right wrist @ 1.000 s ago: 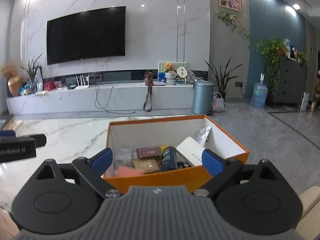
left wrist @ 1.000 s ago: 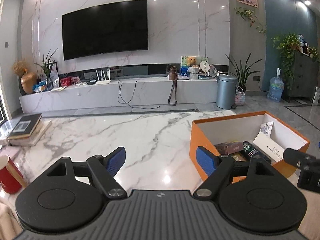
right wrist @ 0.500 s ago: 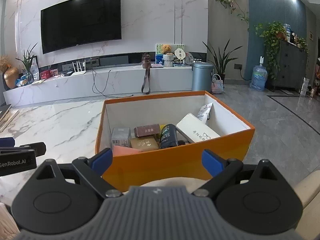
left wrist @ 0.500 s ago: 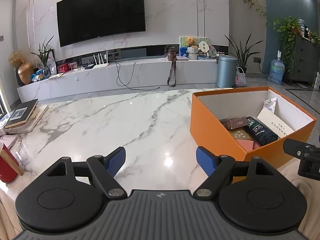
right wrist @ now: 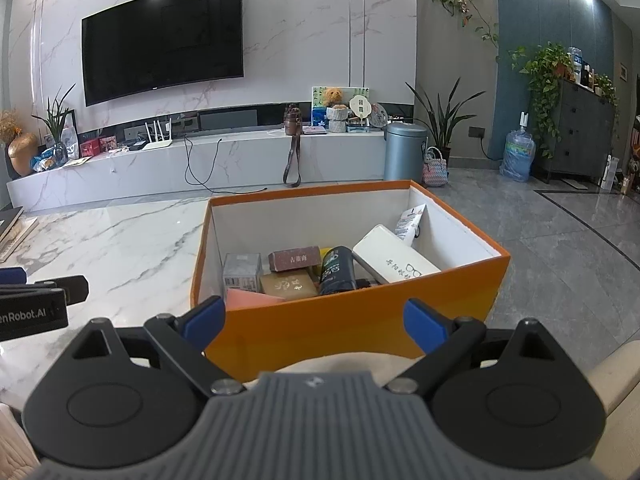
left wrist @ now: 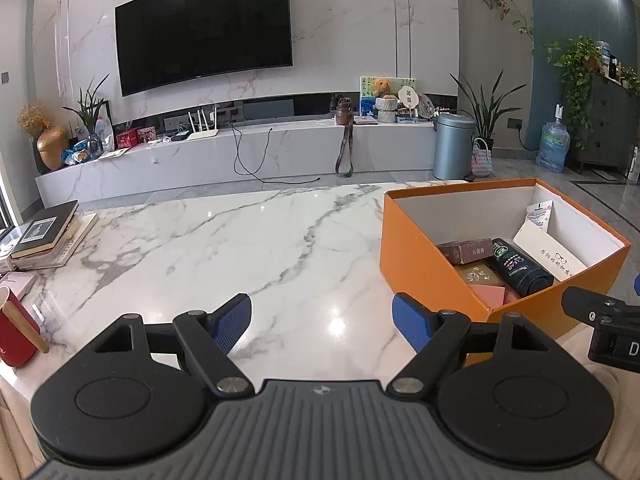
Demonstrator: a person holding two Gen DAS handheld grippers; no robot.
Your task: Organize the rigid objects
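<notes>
Orange box [right wrist: 360, 320] sits on the marble table [left wrist: 240, 248], at its right end, open-topped, with rigid objects inside. Contents relative to the box: grey carton [right wrist: 241, 271] against its left wall; maroon box [right wrist: 294, 259] and tan box [right wrist: 286, 285] mid-floor; dark bottle [right wrist: 338, 270] lying just right of them; white glasses case [right wrist: 396, 259] leaning toward the right wall; pink item [right wrist: 250, 299] tucked behind the near wall.

Left gripper [left wrist: 322, 322]: fingers spread wide, nothing between them, over bare table left of the box. Right gripper [right wrist: 314, 326]: fingers spread wide, empty, in front of the near wall of the box.

Table left of the box: bare marble; only a book stack [left wrist: 48, 236] and red mug [left wrist: 14, 332] at the far left edge.

Judgement: the loose items appear already boxed, so the task is late or finished. Whether the books or mug belong to the task, cannot tell.
</notes>
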